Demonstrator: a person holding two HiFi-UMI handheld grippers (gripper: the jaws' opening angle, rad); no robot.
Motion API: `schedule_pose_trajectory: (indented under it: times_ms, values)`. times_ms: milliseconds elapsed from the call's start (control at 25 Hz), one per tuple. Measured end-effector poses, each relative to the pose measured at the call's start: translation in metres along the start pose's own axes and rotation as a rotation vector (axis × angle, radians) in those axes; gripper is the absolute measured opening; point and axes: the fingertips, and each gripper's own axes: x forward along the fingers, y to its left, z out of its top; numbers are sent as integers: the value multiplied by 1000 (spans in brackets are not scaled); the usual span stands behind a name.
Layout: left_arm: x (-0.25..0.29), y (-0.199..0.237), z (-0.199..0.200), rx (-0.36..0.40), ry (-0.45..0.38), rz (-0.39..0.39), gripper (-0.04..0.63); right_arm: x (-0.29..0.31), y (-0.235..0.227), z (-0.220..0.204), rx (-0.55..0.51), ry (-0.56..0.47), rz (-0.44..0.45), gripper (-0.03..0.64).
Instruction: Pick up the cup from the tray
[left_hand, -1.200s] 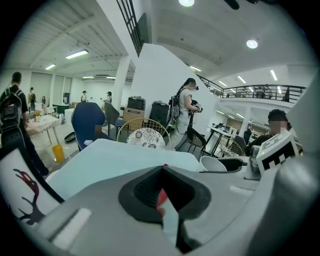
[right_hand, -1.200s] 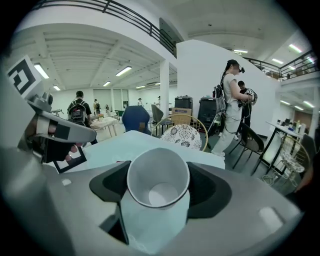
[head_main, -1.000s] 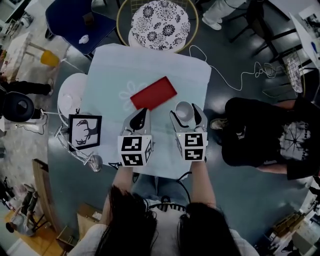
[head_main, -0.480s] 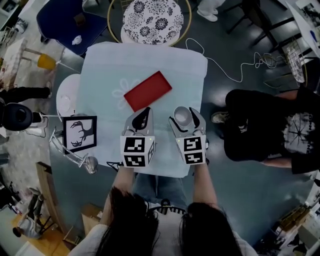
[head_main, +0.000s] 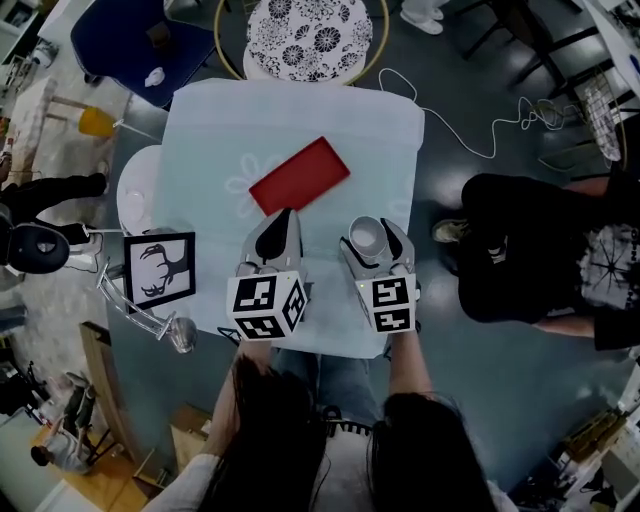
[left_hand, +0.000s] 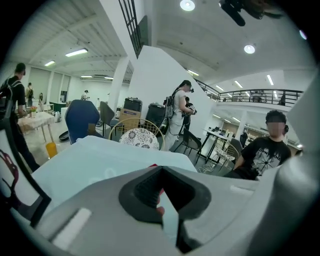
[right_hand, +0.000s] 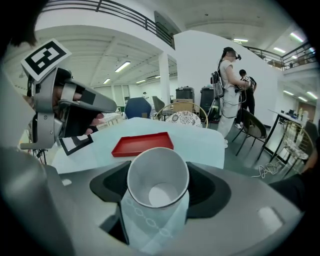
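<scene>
Pale blue cloth covers the desk (head_main: 300, 110) in the head view, with a patterned round chair (head_main: 305, 35) at its far side and a framed deer picture (head_main: 160, 268) off its left edge. The red tray (head_main: 299, 176) lies bare near the middle. The cup (head_main: 366, 236) is off the tray, held on the near side of it by the right gripper (head_main: 378, 245). The left gripper (head_main: 278, 238) sits just beside it, its fingers coming to a closed point.

From the left gripper view, the left gripper (left_hand: 162, 200) has its fingers pressed together with nothing between them, and the desk (left_hand: 90, 160) stretches ahead.

The right gripper view shows the right gripper (right_hand: 157, 197) with its fingers pinching the cup (right_hand: 157, 180) on opposite sides of the wall, mouth toward the camera, nothing inside. The tray (right_hand: 142, 144) lies beyond on the desk, and the left gripper (right_hand: 65, 110) is at the left.

The cup looks like thin white paper, so it is probably very light and easy to crush. Its wall would likely dent under a hard squeeze, while the rolled rim stiffens the top. A gentle grip across the wall a little below the rim, as here, seems the safest hold; the smooth sides may slip if the pinch is too loose.
</scene>
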Motion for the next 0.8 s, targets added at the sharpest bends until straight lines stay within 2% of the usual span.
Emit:
schedule_pose_trajectory:
  times_ms: [240,320,400,480,560,680,800]
  values:
    - [-8,10,3,-26,-49,39,1,0,0,-3,11,-21,-4,358]
    - [-8,12,1,-27,-41,31,2,1,0,-3,25,-30,6,372]
    - [-8,10,-4,-27,-19,6,0,0,0,-2,49,-51,16,450]
    - [-8,9,-5,-39,-12,-12,1,-2,-3,2,52,-71,16,460]
    - [-10,9,-7,-12,-7,-7,1,-6,-4,8,41,-86,12,460]
    - [-15,7,-14,74,12,-2,0,-16,-2,20,21,-111,-8,460]
    - [-21,6,-12,52,2,-18,0,-26,-1,32,0,-135,-20,460]
